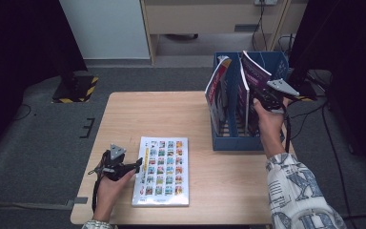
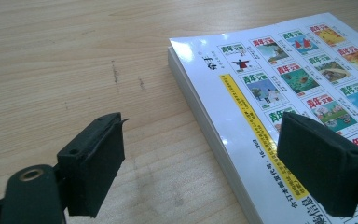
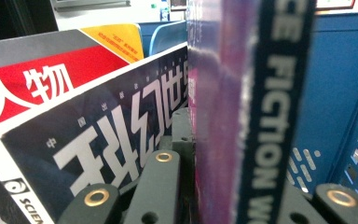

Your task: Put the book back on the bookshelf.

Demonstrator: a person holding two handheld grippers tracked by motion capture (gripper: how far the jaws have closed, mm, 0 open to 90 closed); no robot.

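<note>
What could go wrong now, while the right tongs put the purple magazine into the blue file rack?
1. The right tongs pinch the purple magazine only at one edge, and it stands tilted; it could slip or bend.
2. Other magazines lean loosely in the blue file rack; the purple one may catch on them or push them over.
3. The open left tongs sit at the edge of the magazine on the table and might nudge it.

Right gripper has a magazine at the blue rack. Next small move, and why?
Probably lower it further into the blue rack: the right gripper is shut on the purple magazine, which stands tilted and high above the rack's rim, beside two magazines already filed.
</note>
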